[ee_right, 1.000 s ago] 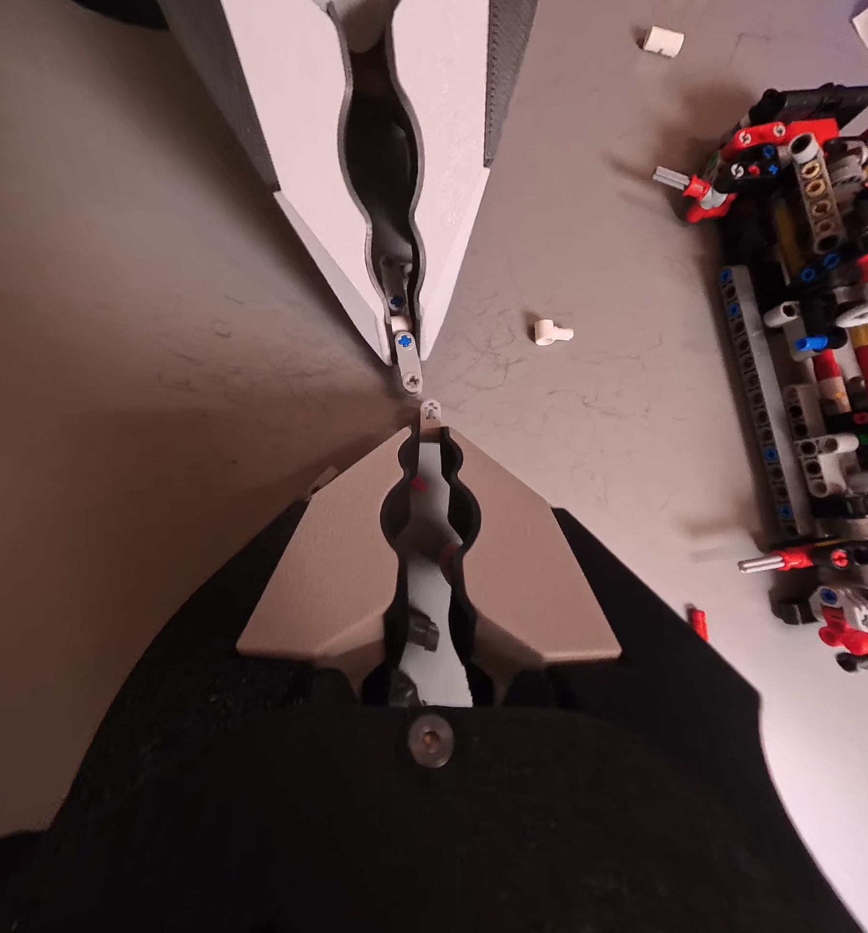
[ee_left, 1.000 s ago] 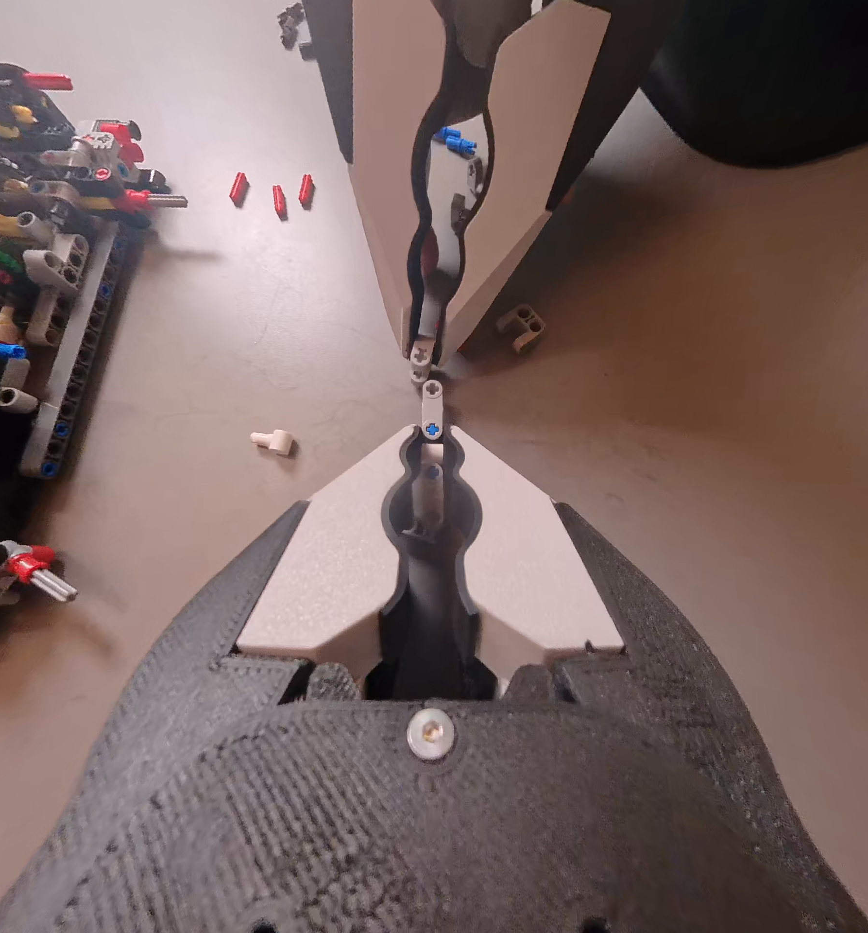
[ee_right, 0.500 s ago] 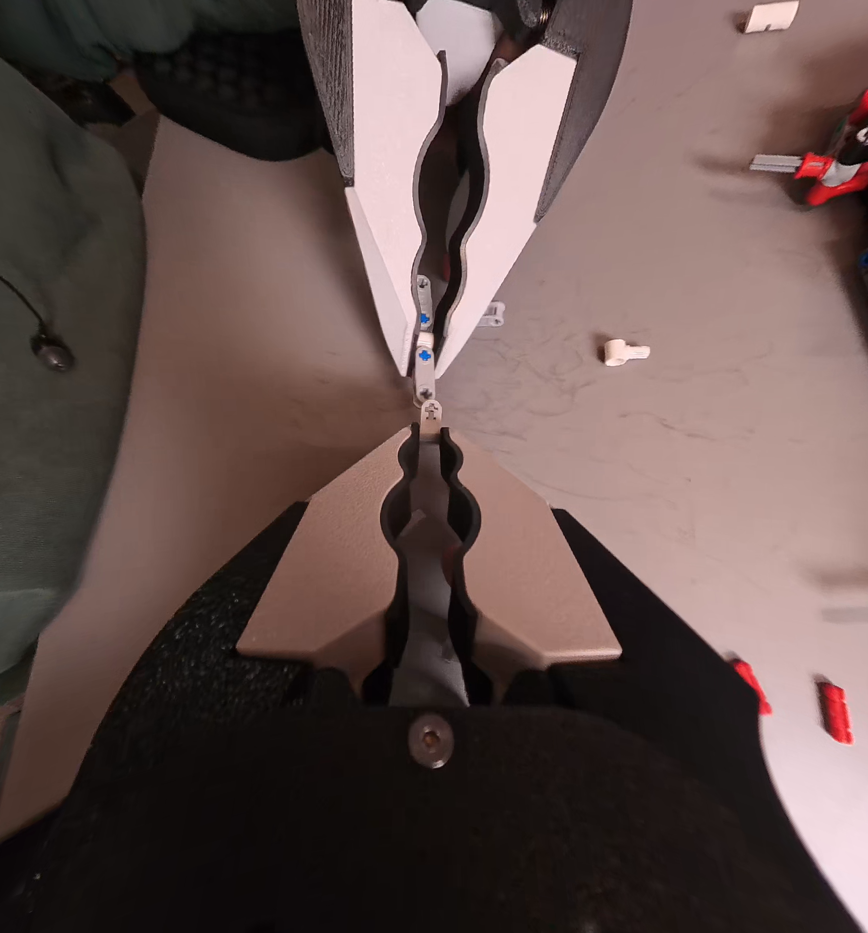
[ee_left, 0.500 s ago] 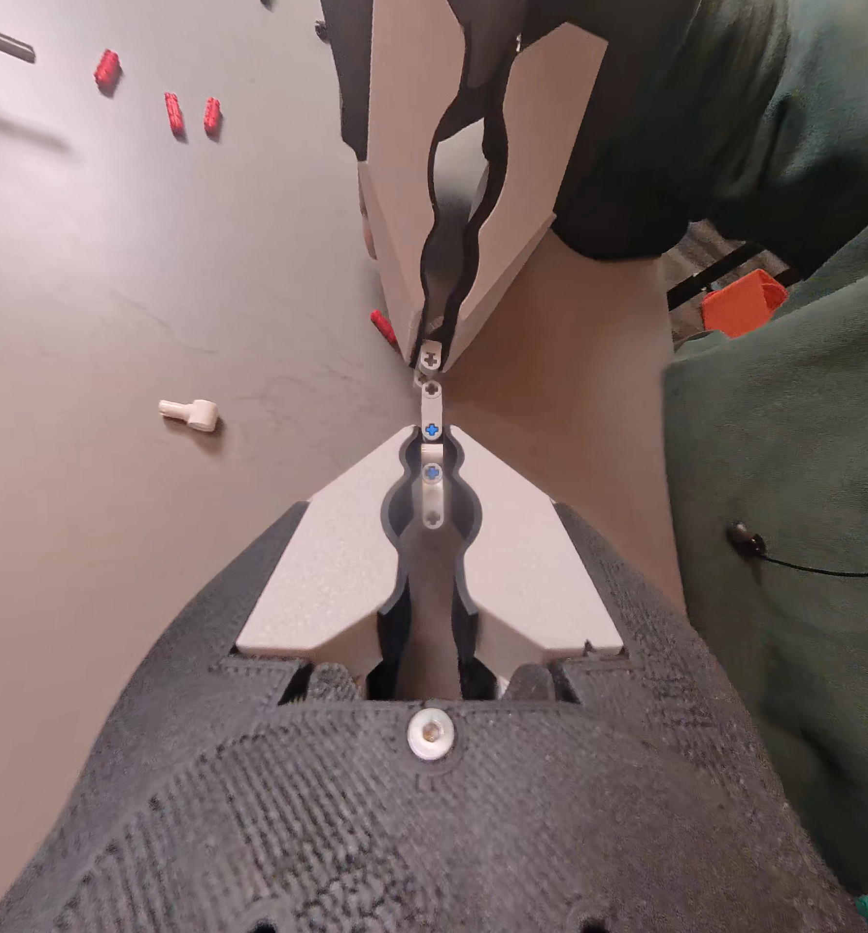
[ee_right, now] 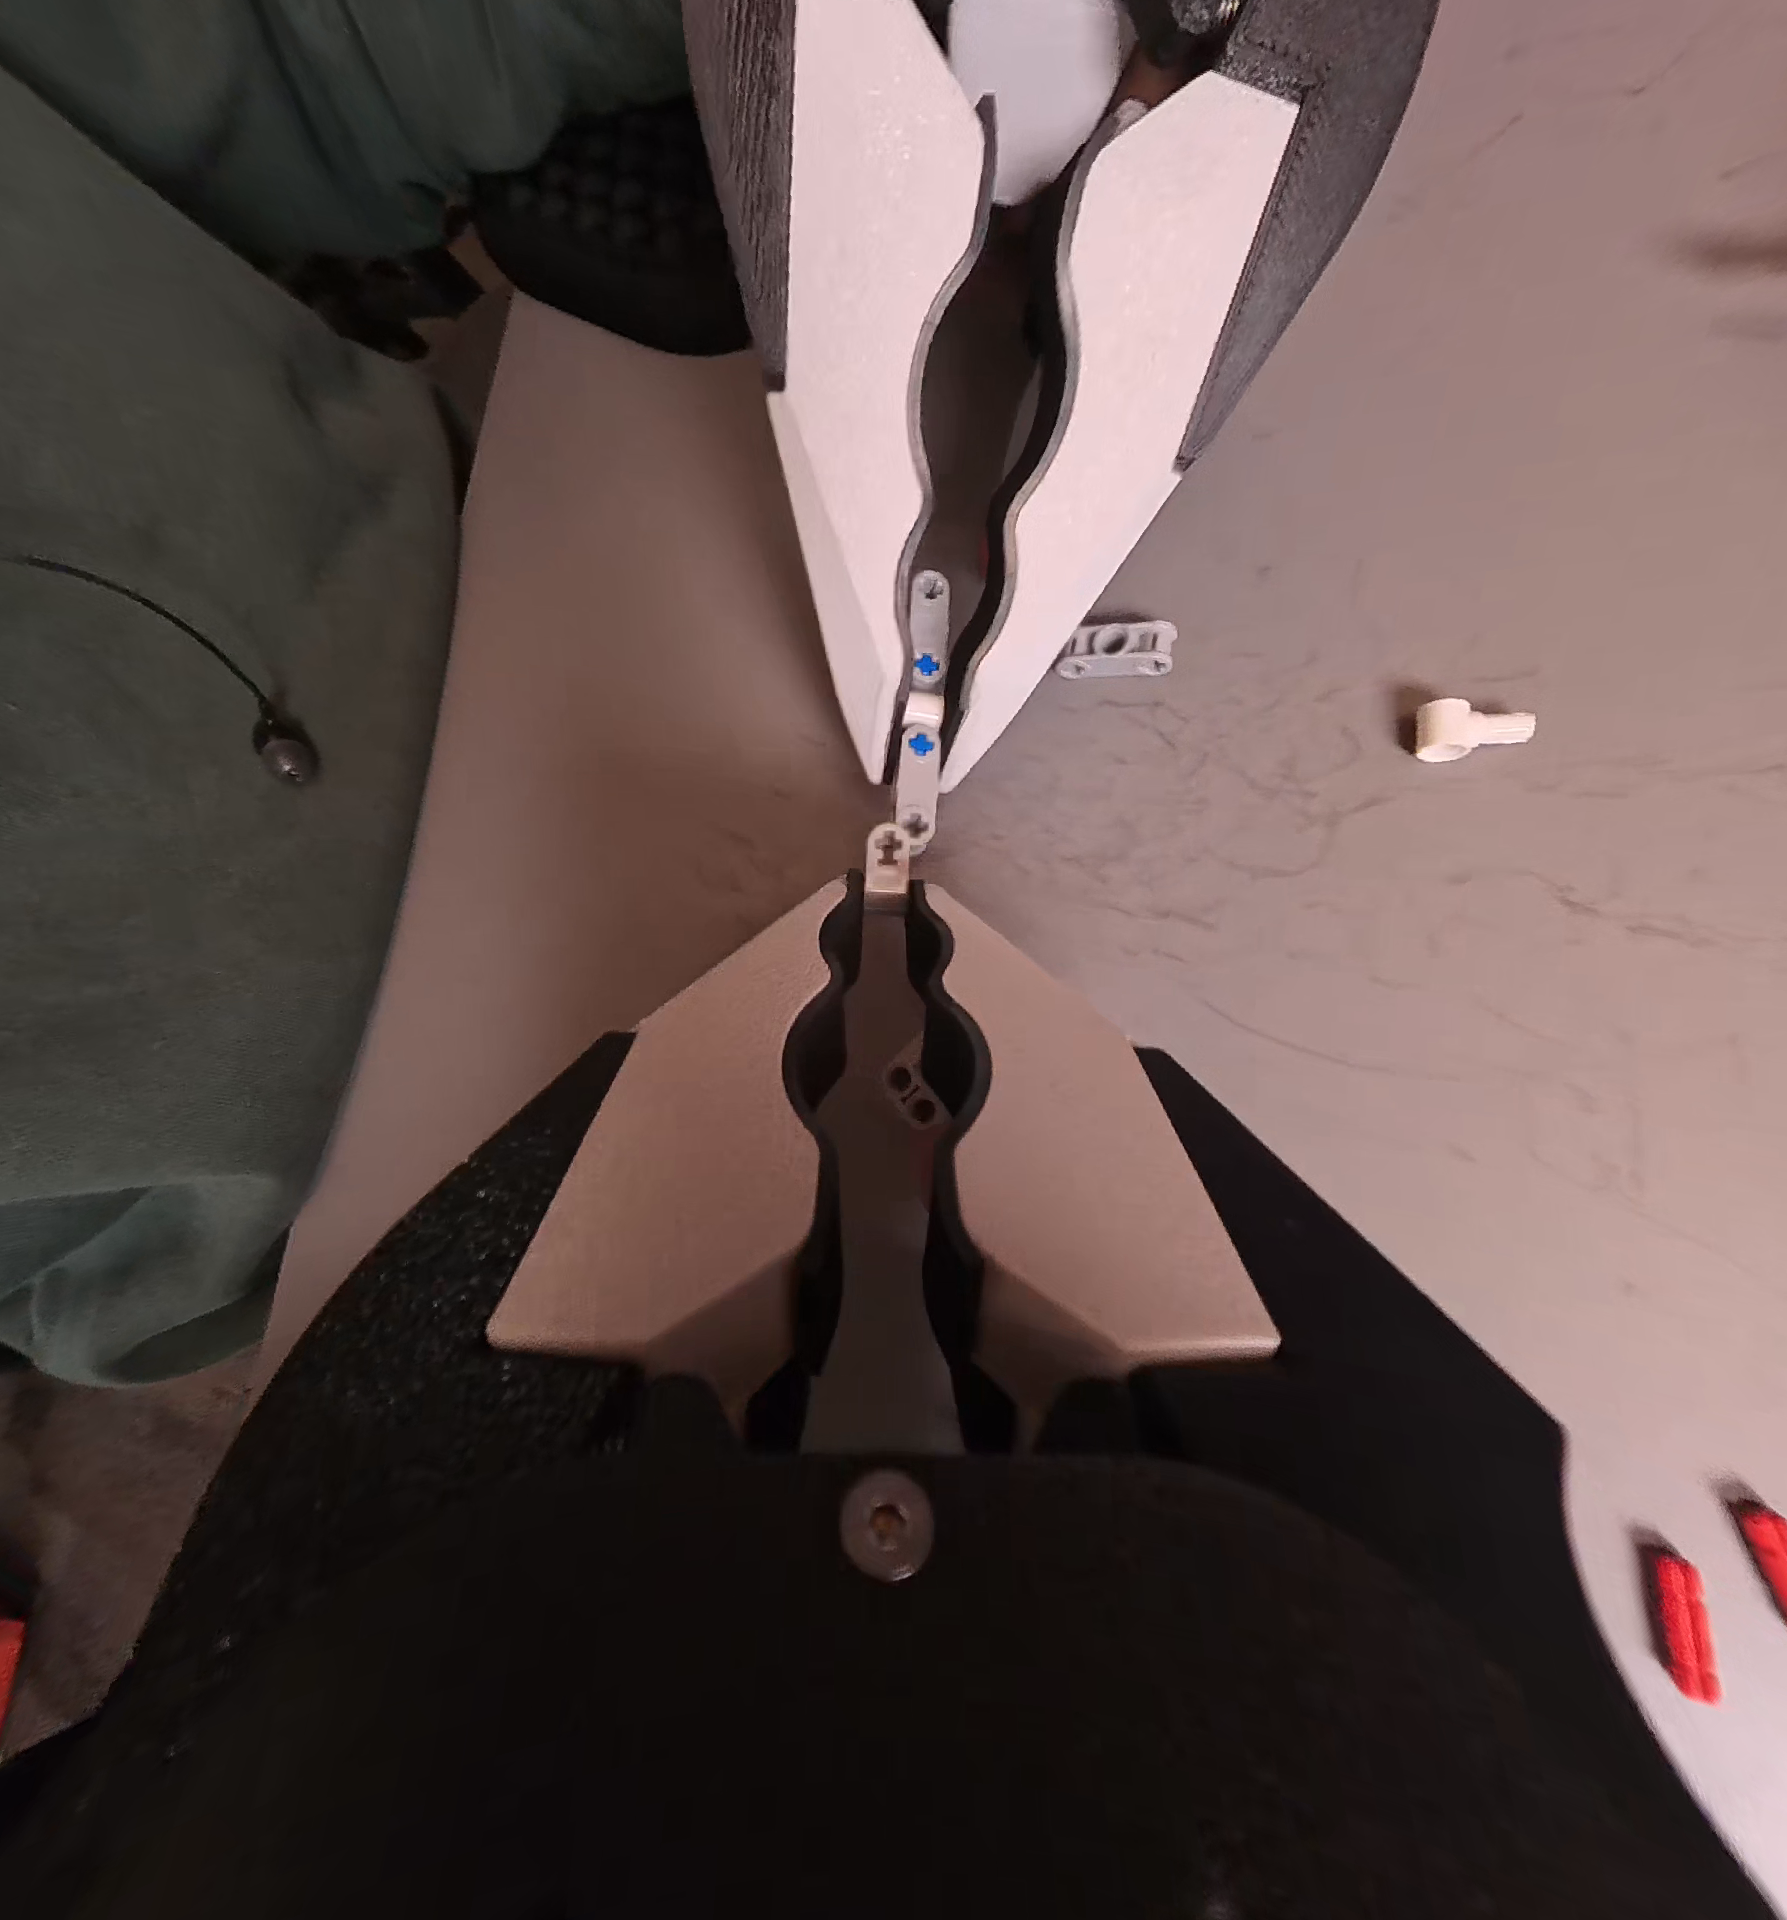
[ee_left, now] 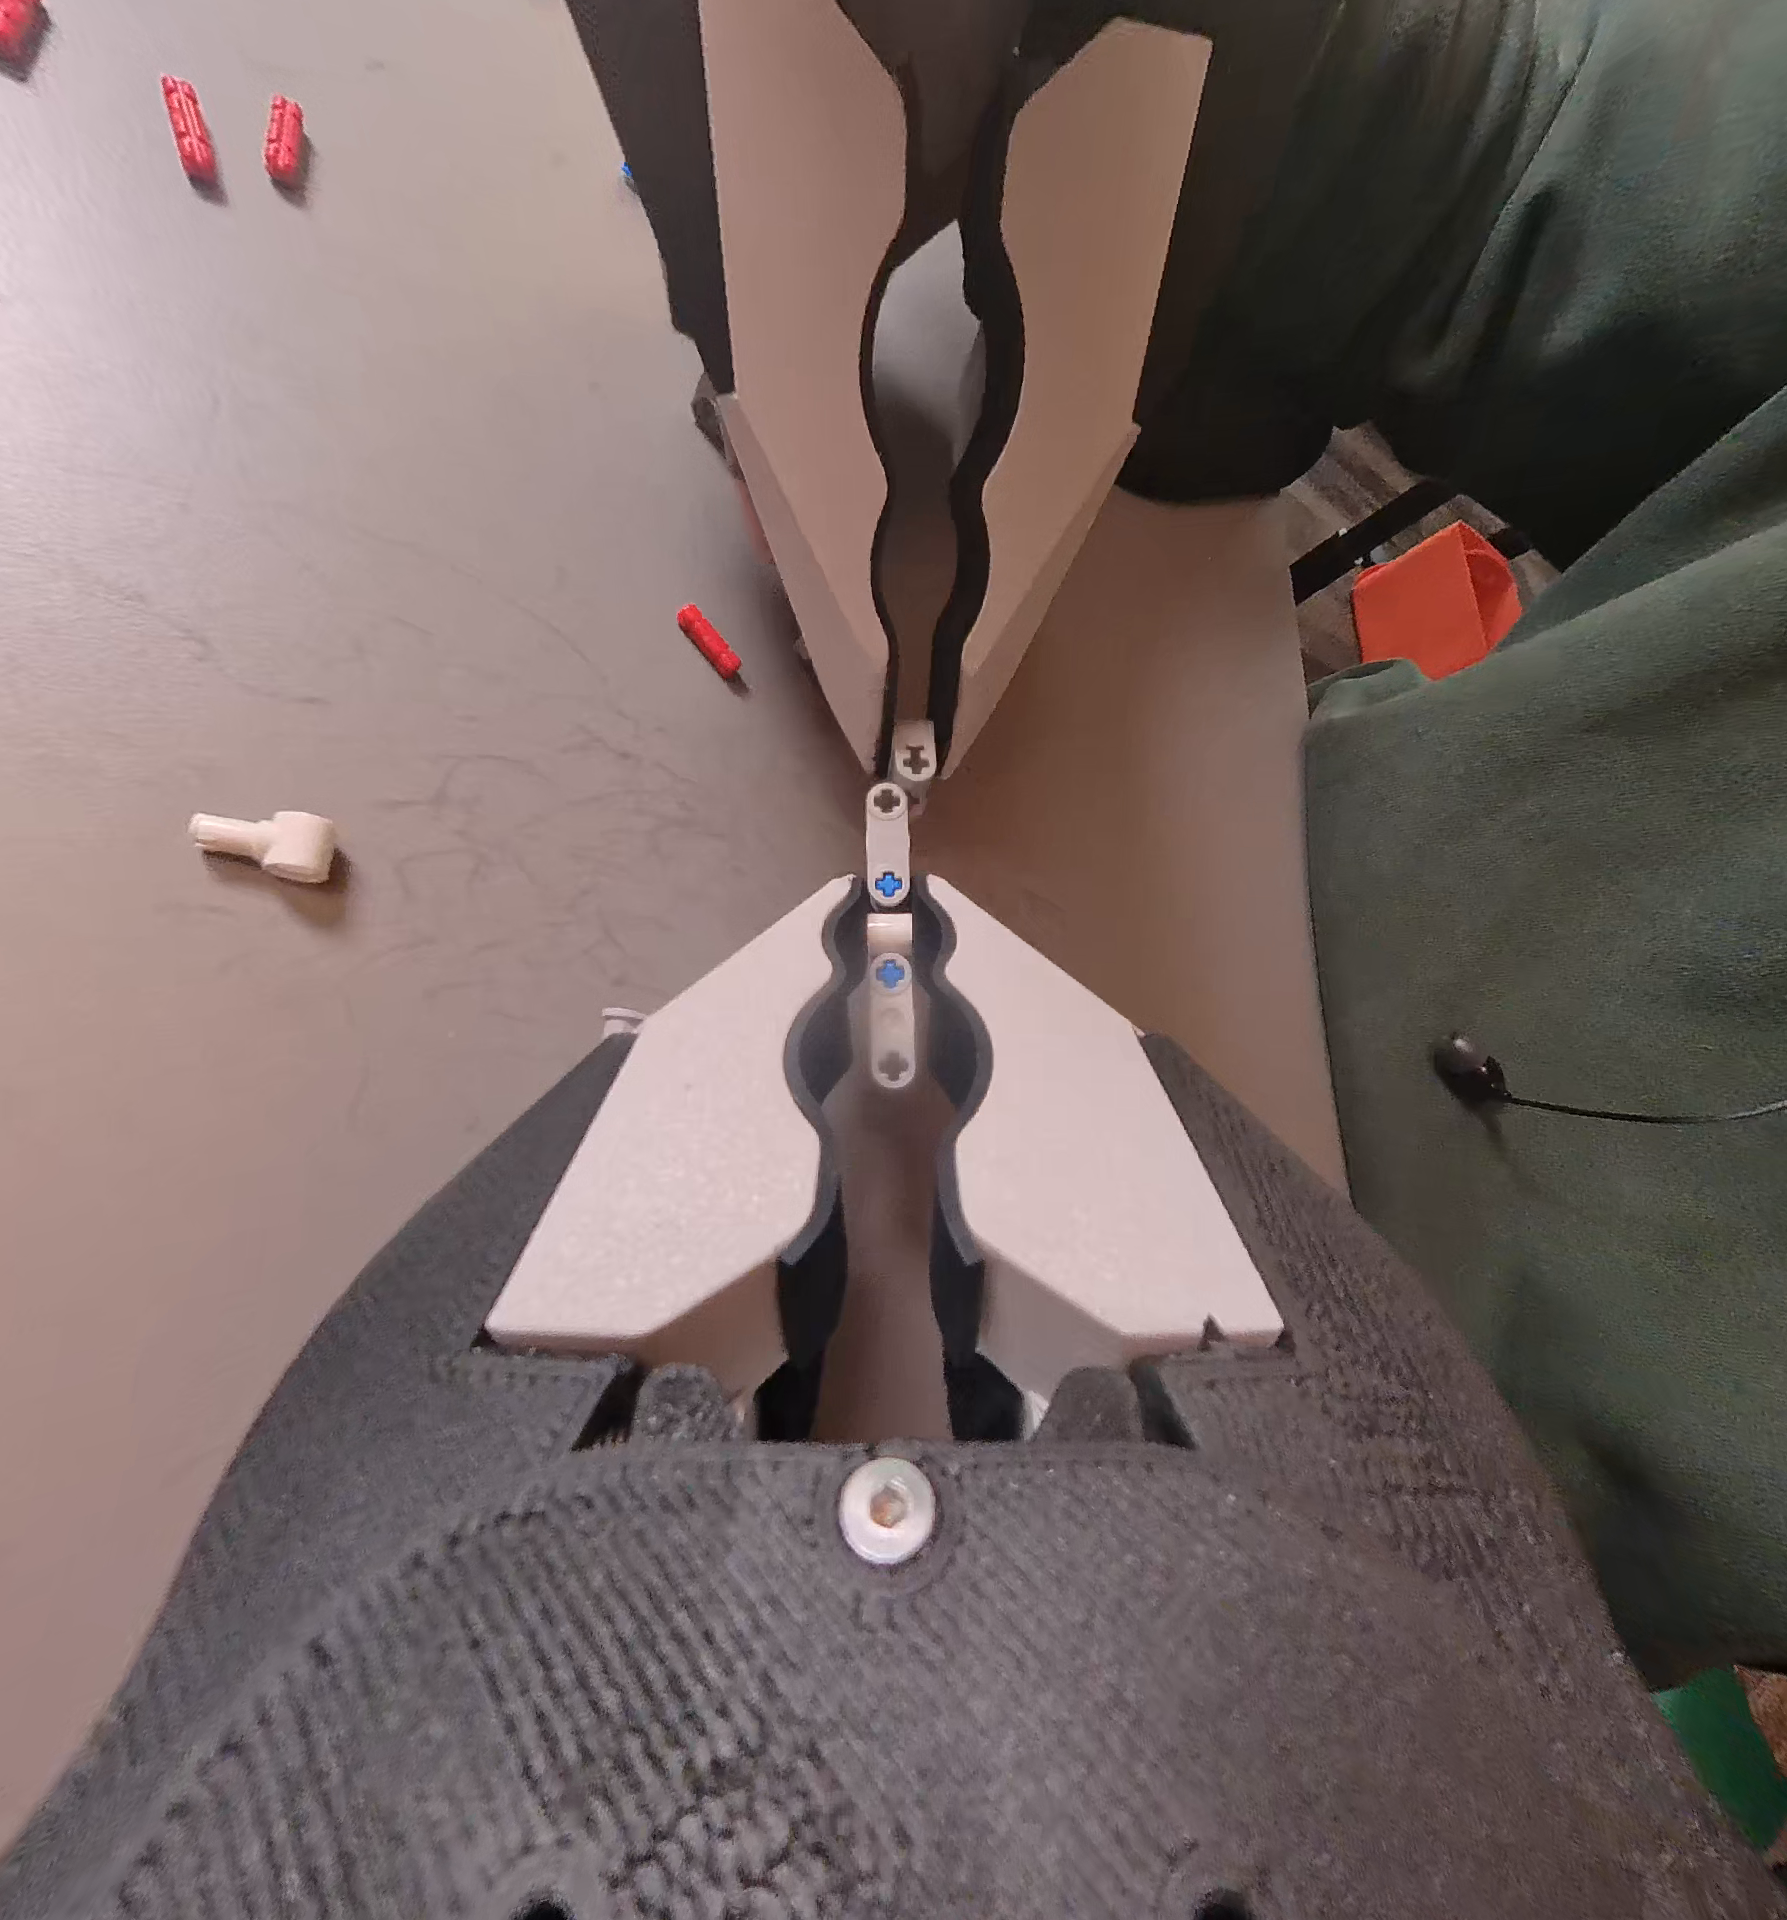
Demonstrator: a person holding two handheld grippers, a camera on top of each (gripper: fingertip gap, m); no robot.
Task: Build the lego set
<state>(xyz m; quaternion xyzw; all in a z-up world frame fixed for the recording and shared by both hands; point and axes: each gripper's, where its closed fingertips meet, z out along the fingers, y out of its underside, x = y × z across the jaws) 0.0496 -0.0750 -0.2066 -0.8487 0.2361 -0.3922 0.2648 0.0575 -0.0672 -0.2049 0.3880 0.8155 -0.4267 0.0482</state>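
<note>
Left wrist view: my left gripper (ee_left: 890, 902) is clamped on a small grey linked assembly (ee_left: 890, 971) with blue axle ends showing; its free thin link (ee_left: 889, 844) sticks out past my tips. Just beyond that link's far end, my right gripper (ee_left: 915, 753) pinches a small light-grey connector (ee_left: 916, 762). The two cross holes sit just beside each other, slightly offset, not yet seated as far as I can judge. To do this well I'd line the holes up dead straight, keep both grips tight, push along the hole axis, no twisting. Left of the link on the brown table (ee_left: 349, 520): a beige pin connector (ee_left: 268, 844), a red pin (ee_left: 709, 641) nearer, three more red pins (ee_left: 182, 130) far off. Right of the link: a green sleeve (ee_left: 1595, 935), an orange thing (ee_left: 1434, 608) past the table edge.

Right wrist view: right gripper (ee_right: 886, 885) closed on the connector (ee_right: 889, 858), which overlaps the link end (ee_right: 917, 800) held out by the left gripper (ee_right: 920, 753). Right of the connector: a grey beam piece (ee_right: 1117, 649), the beige connector (ee_right: 1469, 730), two red pins (ee_right: 1741, 1610) near my body. Left of it: green fabric (ee_right: 141, 831). Main model not in view
</note>
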